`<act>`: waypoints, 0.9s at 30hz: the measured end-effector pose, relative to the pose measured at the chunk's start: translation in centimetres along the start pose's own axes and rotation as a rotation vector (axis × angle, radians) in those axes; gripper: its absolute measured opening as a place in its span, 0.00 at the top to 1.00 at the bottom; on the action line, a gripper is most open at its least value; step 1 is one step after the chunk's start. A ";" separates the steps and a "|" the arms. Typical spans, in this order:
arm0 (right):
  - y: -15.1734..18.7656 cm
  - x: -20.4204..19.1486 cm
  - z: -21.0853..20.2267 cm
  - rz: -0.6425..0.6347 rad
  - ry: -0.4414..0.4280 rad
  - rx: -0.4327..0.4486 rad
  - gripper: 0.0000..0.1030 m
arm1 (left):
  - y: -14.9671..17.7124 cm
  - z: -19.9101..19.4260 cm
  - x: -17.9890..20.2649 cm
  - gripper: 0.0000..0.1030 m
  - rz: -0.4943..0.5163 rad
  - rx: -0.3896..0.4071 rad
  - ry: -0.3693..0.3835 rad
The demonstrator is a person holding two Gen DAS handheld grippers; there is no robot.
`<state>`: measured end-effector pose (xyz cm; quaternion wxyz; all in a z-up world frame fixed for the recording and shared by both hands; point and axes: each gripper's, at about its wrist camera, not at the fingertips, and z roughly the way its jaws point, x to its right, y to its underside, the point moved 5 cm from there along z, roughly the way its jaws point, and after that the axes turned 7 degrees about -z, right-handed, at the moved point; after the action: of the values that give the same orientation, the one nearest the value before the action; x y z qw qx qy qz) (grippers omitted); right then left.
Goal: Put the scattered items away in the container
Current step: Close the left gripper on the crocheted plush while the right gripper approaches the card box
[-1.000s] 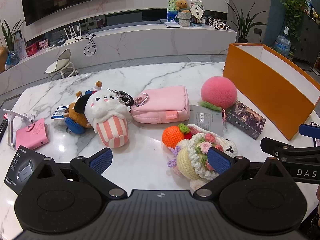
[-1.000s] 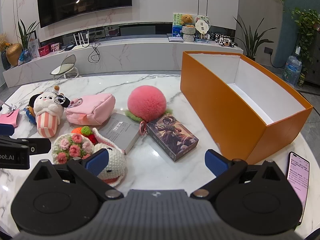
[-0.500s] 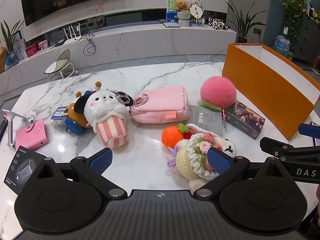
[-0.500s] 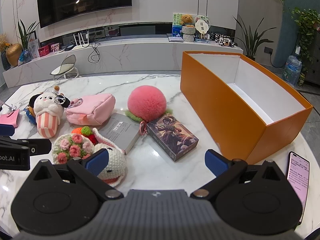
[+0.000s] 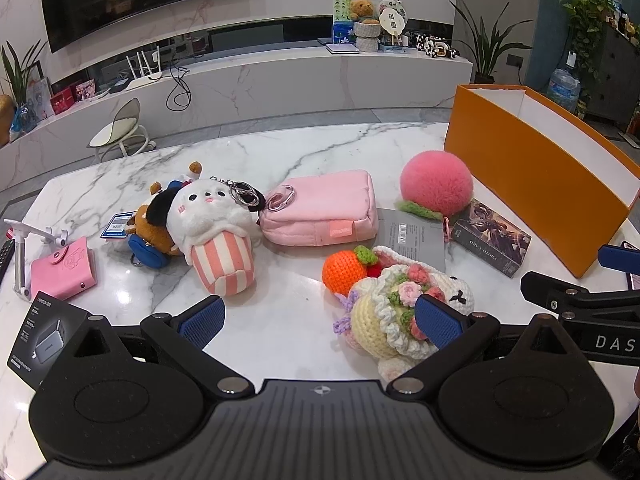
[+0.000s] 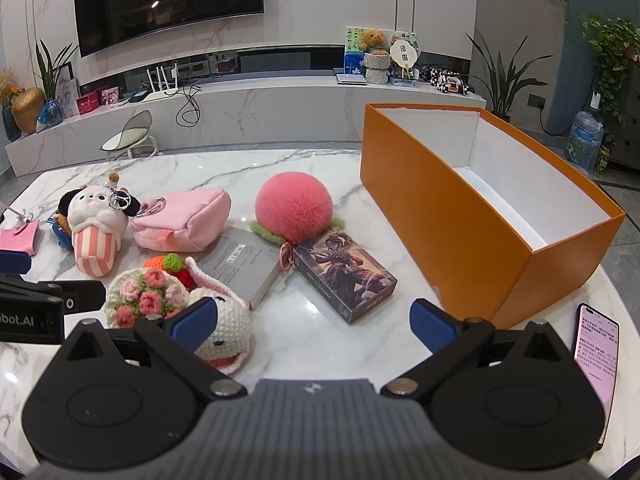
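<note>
Both grippers hover low over the near edge of the white marble table, empty. The left gripper has its blue-padded jaws spread wide; so does the right gripper. Just ahead, between them, lies the cream crocheted bunny with pink yarn flowers, touching an orange crocheted fruit. It looks light, soft and squashy, so pinching across its plump body should hold. The open orange cardboard box stands to the right, still unfilled.
</note>
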<state>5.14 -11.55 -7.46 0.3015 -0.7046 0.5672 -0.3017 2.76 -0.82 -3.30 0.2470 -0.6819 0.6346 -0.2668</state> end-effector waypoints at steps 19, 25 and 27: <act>-0.6 2.0 0.2 0.028 0.027 0.023 0.00 | 1.5 1.6 2.8 0.00 0.096 -0.039 0.110; -0.7 3.3 0.4 0.054 0.040 0.029 0.00 | 1.9 3.9 3.2 0.00 0.082 -0.066 0.135; -0.7 3.5 0.6 0.058 0.034 0.029 0.00 | 1.9 4.7 3.0 0.00 0.059 -0.085 0.135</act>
<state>6.61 -14.86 -7.02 0.3107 -0.6782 0.5878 -0.3130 4.69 -4.01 -7.93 0.1824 -0.6534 0.6802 -0.2778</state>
